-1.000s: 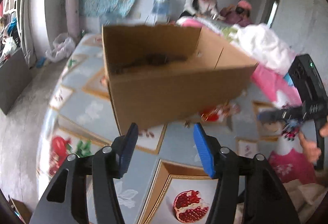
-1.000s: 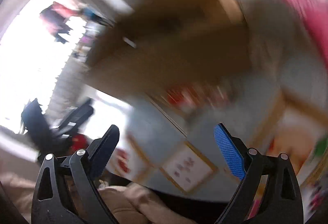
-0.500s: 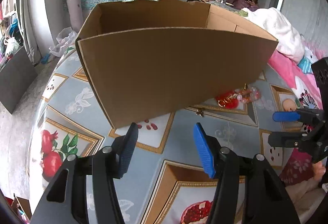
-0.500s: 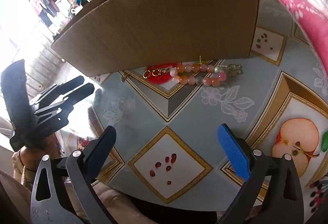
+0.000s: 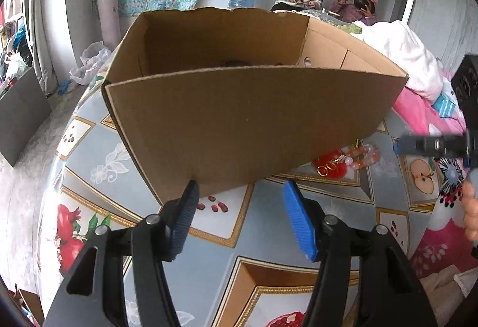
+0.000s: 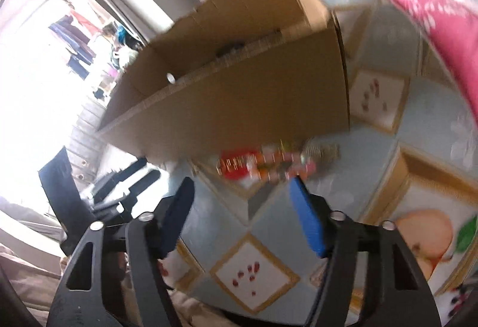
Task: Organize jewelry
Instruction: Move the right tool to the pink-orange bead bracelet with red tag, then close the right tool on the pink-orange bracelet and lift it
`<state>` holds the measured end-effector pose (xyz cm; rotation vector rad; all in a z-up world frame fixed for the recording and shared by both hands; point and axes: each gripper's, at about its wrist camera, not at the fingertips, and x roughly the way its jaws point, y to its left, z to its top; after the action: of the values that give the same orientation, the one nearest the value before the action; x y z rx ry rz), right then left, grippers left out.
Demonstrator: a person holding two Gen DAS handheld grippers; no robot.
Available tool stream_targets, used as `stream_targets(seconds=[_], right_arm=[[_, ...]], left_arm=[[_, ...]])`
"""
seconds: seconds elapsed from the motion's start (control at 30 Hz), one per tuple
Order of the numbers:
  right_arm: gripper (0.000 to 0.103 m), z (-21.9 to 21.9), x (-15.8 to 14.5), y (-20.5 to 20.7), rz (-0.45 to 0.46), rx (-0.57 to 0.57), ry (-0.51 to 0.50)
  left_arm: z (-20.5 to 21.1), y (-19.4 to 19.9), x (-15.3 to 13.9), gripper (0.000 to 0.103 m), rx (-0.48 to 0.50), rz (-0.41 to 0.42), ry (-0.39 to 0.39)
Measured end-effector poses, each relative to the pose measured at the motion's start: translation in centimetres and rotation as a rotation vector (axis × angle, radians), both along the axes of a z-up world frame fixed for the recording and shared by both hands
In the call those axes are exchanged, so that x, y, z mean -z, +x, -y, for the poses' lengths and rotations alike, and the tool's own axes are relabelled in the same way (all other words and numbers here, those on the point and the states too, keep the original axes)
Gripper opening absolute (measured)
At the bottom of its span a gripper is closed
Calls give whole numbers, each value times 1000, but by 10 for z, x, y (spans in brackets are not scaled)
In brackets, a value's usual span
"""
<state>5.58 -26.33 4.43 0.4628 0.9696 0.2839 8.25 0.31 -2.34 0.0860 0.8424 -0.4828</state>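
Left gripper point(image 5: 240, 192) jaws wide apart, nothing between them, hovering over the patterned tablecloth point(image 5: 98, 153). Straight ahead of its fingertips, very near: front wall of open cardboard box point(image 5: 239, 123), top open, something dark low inside, too hidden to identify. Jewelry pile point(image 5: 346, 158) sits ahead and right of the left gripper, on the cloth just beside the box's front lower edge: red piece with gold rings plus pink-orange bead strand. Right gripper point(image 6: 240, 188) also spread wide, empty; view motion-blurred. Jewelry pile point(image 6: 269, 165) lies just ahead of its fingertips, slightly right of centre, close to the blue-padded finger point(image 6: 307, 222); contact can't be told through blur. Cardboard box point(image 6: 239, 94) beyond the jewelry, ahead of the right gripper. Left gripper point(image 6: 125, 183) shows at left of the right wrist view. Right gripper point(image 5: 418, 146) appears at far right of left wrist view, blurred. Pink blanket point(image 6: 418, 4) to upper right of the right gripper.
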Motion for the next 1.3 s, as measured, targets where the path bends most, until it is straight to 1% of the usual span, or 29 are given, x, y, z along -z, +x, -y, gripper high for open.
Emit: stream_targets(seconds=[0.03,0.1,0.17,0.27,0.33,0.4,0.43,0.47,0.5,0.53,0.6,0.63,0.7,0.73,0.93,1.0,1.03,1.1,1.17,1.2,1.23,1.27,1.3], right_arm=[[54,0,-2,4,12,3,2],[48,2,-6,14,31,10,-2],[45,1,-9,17,51,16,-20],[44,5,-13,15,80,14,-67],[44,1,-10,13,81,-29,-102],[44,-13,-7,9,81,-119,-143],[44,-27,-3,5,77,-185,-181],[43,-34,-2,8,75,-215,-206],[42,-49,4,3,75,-269,-264],[41,-55,9,0,74,-292,-295],[32,-67,19,-1,62,-319,-362],[31,-70,25,-1,53,-317,-393],[25,-70,30,0,44,-314,-415],[24,-72,33,1,42,-318,-430],[12,-80,36,-1,59,-340,-530],[3,-78,36,-1,51,-328,-527],[1,-77,36,-2,41,-322,-515],[0,-73,36,1,17,-313,-485],[0,-72,32,0,24,-302,-470],[3,-71,28,0,33,-292,-463],[5,-71,25,0,45,-279,-458],[10,-71,23,-1,52,-278,-451],[18,-71,22,-2,55,-280,-450]], left_arm=[[0,2,0,58,-3,-2,-2],[-1,5,-1,58,-9,-5,-6],[-2,10,-1,58,-19,-9,-14],[-4,14,-1,58,-25,-8,-13],[-5,13,0,58,-21,-4,-3],[-4,11,2,58,-6,-6,8],[-4,10,3,58,-2,-10,9],[-3,8,4,58,3,-18,6],[-3,8,6,58,9,-26,1],[-2,6,7,58,16,-36,-5],[0,2,10,58,29,-40,-3],[1,0,11,58,36,-40,6],[2,-2,12,58,42,-35,20],[2,-4,12,58,43,-34,22],[-5,-6,14,58,27,-36,13],[-10,-9,15,58,20,-38,4],[-12,-10,15,58,17,-38,0],[-14,-11,15,58,13,-36,-6],[-17,-13,15,58,9,-34,-13],[-19,-15,14,58,9,-32,-16],[-18,-15,13,58,8,-30,-17],[-19,-17,13,58,8,-28,-19],[-20,-18,13,58,9,-25,-21]])
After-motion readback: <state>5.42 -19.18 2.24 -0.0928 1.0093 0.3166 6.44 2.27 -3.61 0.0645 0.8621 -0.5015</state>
